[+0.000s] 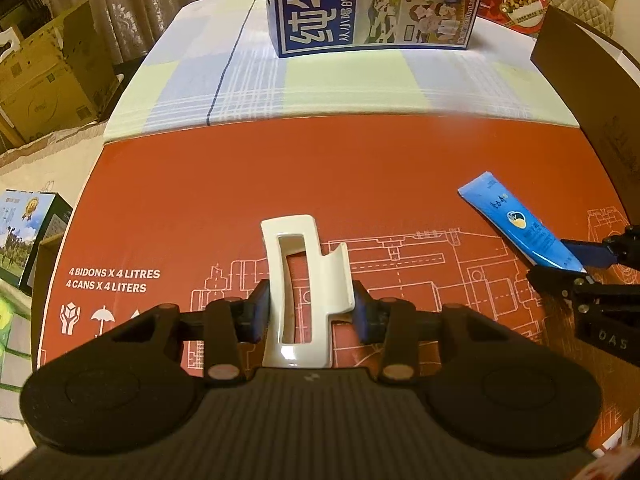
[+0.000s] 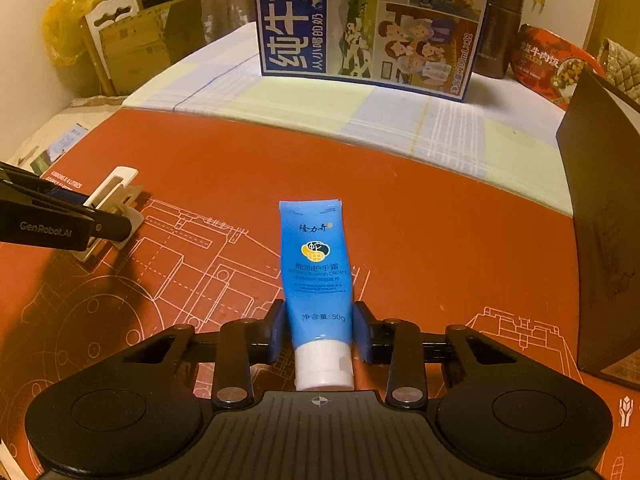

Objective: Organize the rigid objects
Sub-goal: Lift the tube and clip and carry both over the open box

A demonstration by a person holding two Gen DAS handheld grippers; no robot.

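Left tongs [image 1: 308, 312] closed on a white hair claw clip [image 1: 298, 280], pads pressing both its sides, the clip lying on the red printed cardboard sheet [image 1: 280, 168]. Right tongs [image 2: 320, 330] grip a blue hand-cream tube [image 2: 314, 264] just above its white cap, the tube flat on the same sheet. Beyond, a blue milk carton box [image 2: 360, 24] stands on the checked cloth over the tabletop [image 2: 320, 112]; a dark box [image 2: 608, 220] stands at right.

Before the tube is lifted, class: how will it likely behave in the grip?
The tube is probably light, given its small size. Its body looks soft and may dent between the pads; the white cap looks stiffer. Lying flat, it seems unlikely to roll.
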